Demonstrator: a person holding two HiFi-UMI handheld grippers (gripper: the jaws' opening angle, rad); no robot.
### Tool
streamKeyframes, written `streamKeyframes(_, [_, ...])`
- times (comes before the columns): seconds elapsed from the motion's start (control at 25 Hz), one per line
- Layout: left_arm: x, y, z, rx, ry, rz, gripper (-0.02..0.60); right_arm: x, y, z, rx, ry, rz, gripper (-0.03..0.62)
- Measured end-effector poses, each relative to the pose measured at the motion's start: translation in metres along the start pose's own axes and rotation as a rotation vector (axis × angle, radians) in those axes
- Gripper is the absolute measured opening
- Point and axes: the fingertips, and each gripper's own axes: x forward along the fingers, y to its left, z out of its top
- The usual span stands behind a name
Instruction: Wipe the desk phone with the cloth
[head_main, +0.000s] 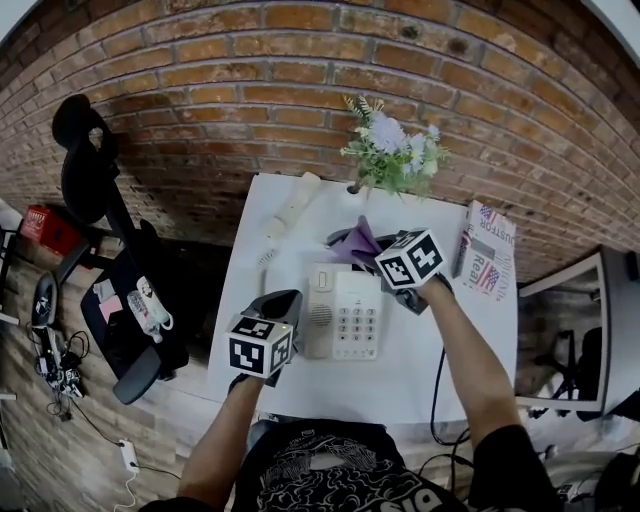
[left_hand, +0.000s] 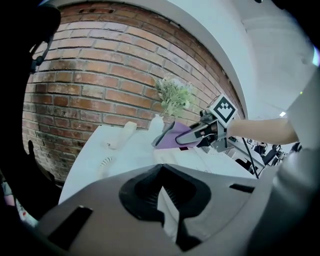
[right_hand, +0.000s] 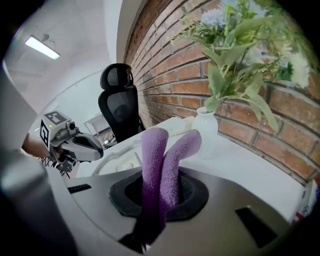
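The right tool (head_main: 378, 258) is clamping the purple cloth (head_main: 357, 243) over the back of the desk phone (head_main: 343, 315), which is sitting mid-tabletop (head_main: 440, 350). The left tool (head_main: 278, 305), jaws slightly apart and empty, is hovering beside it, probably for steadying.

the printed box (head_main: 487, 252) reads "real" and, less clearly, "justpr".

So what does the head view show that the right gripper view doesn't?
Only the head view shows the desk phone's keypad and the right gripper's marker cube. Only the right gripper view shows the ceiling light. Both show the purple cloth in the right claw, the flowers, the office chair and the left gripper.
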Motion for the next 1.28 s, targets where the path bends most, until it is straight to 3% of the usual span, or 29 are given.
streamKeyframes(0.36, [0.004, -0.008, 0.002, 0.016, 0.000, -0.027, 0.006, -0.019, -0.019, -0.020, 0.048, 0.000, -0.070, 0.049])
streamKeyframes(0.72, [-0.007, -0.011, 0.014, 0.051, -0.013, -0.060, 0.006, -0.046, -0.026, -0.021, 0.092, -0.083, -0.246, 0.049])
streamKeyframes(1.28, [-0.050, -0.018, 0.038, 0.144, -0.057, -0.104, 0.006, -0.123, 0.033, -0.022, 0.154, -0.283, -0.417, 0.049])
